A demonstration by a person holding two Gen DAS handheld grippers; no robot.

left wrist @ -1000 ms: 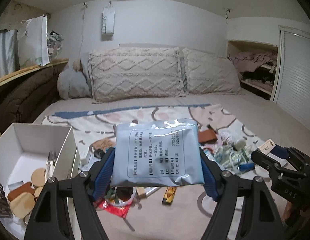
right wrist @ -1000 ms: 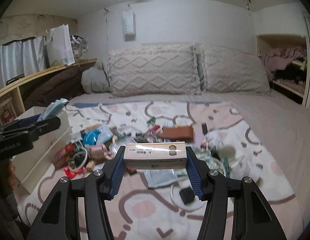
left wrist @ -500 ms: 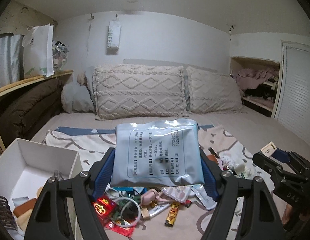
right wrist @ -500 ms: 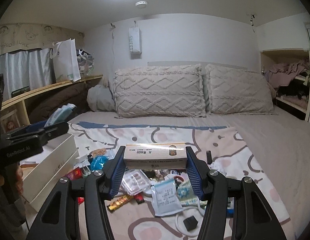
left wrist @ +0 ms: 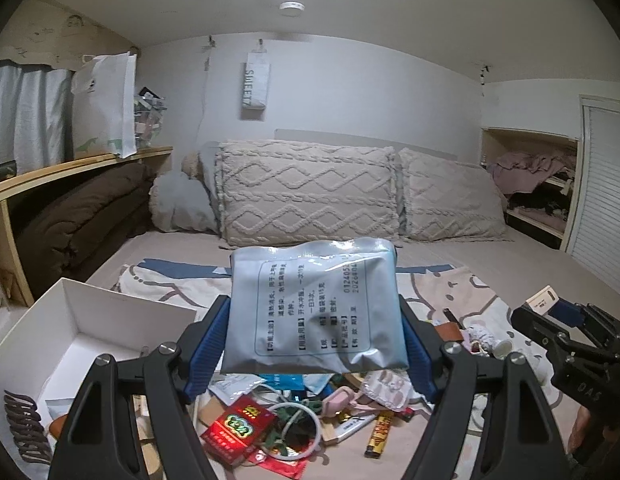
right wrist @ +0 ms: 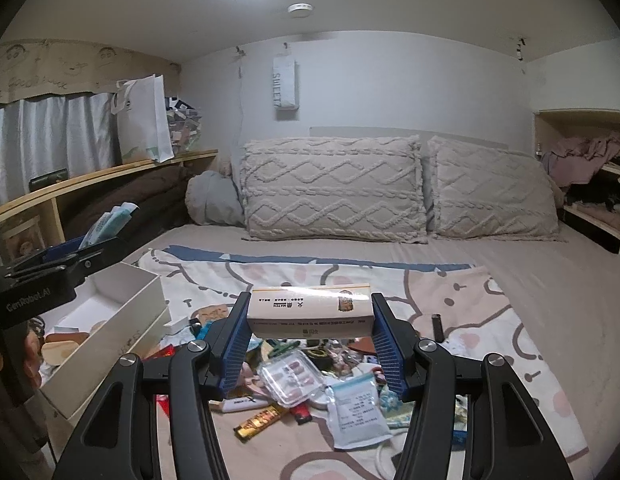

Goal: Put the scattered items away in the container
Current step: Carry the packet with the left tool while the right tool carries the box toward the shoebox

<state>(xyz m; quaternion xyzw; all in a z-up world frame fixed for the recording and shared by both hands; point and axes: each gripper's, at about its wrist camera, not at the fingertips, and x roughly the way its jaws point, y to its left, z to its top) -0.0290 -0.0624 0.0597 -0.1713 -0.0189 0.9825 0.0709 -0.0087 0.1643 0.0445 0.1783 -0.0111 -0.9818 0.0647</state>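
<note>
Left tongs (left wrist: 316,344) closed on a silver-blue sachet (left wrist: 315,307), printed face toward the camera, held upright above the bed clutter. Blue pads press both its side edges. White box (left wrist: 76,320) sits open at lower left on the bed, just beside the pile; a few flat brown and tan pieces lie inside it.

Right tongs (right wrist: 310,344) clamped on a long white-and-yellow carton (right wrist: 309,312), held level, ends against the blue pads. Carton is lifted clear of the blanket.

Scattered items below, on the patterned blanket (right wrist: 450,292): red packet (left wrist: 238,430), white cable loop (left wrist: 298,420), gold-brown bar wrapper (right wrist: 262,422), clear blister tray (right wrist: 292,376), pale printed sachet (right wrist: 358,410), dark small stick (right wrist: 437,328) lying apart to the right.

Two knitted pillows (right wrist: 334,188) stand against the headboard, well apart from the pile.
</note>
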